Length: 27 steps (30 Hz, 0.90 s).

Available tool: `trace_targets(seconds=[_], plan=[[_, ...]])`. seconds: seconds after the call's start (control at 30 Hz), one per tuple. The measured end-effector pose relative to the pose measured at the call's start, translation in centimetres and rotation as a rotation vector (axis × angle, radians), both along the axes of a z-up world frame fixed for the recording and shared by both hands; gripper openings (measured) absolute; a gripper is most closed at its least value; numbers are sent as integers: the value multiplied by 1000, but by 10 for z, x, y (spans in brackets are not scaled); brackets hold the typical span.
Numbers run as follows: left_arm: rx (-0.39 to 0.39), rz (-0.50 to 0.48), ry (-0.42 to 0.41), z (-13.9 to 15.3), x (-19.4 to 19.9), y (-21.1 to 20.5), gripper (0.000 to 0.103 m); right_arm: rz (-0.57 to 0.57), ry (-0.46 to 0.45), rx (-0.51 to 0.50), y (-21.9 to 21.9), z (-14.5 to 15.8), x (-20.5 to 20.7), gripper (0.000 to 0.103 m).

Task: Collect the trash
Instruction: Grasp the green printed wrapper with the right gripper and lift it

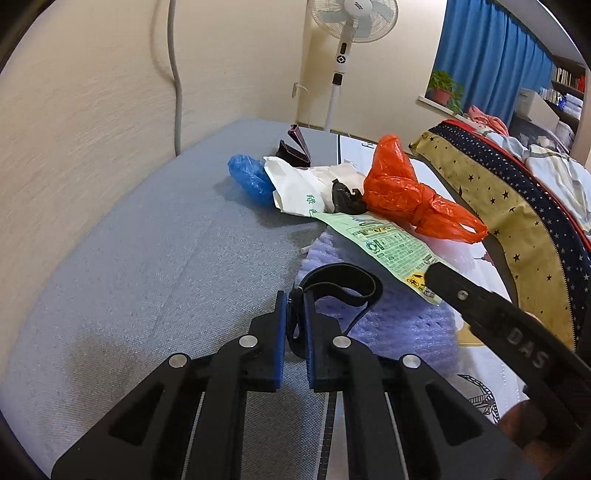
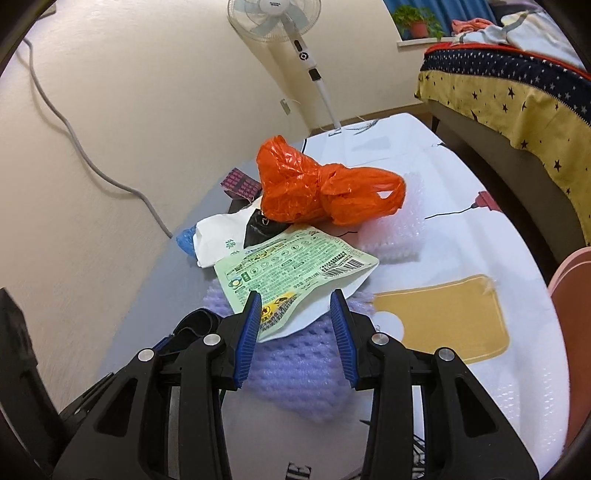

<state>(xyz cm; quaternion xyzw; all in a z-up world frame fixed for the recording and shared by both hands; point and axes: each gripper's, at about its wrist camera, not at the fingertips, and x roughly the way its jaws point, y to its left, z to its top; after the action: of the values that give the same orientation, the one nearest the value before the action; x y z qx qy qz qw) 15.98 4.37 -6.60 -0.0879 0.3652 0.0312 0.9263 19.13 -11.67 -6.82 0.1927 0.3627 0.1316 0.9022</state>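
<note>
Bed surface (image 1: 129,258) grey and partly under a printed sheet, orange bag (image 2: 317,188) topping the trash heap, purple foam net (image 2: 295,369) half hidden beneath green wrapper (image 2: 295,266), right gripper (image 2: 295,321) narrowed but open astride the wrapper's corner, left gripper (image 1: 295,321) clamped on black strap (image 1: 343,284), its far end cut off.

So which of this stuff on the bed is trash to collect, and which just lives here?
Trash:
orange plastic bag
green wrapper
white bag
blue bag
purple foam netting
black strap, clamped in the left gripper

Not trash:
fan
potted plant
star-print bedding
</note>
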Motion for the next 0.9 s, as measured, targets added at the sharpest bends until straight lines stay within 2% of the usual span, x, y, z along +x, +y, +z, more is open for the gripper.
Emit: trace_targets(seconds=[0.07,0.17,0.23,0.57,0.9], plan=[[-3,2,0,0,0,1,9,4,10,5,2,-2,3,17],[-1,2,-3,0,-2,0,9,10,7,14,1,-2,3,6],[-3,3,-5,0,-2,0,9,11,-5,13,-1,2,1,3],[-15,-1,-54,16,-16,1,9,30,-103,-53,-13,39,-36,1],[-8,-51,-102,38,-42,-13,9,23,-197,-121,-25,78,-80,1]])
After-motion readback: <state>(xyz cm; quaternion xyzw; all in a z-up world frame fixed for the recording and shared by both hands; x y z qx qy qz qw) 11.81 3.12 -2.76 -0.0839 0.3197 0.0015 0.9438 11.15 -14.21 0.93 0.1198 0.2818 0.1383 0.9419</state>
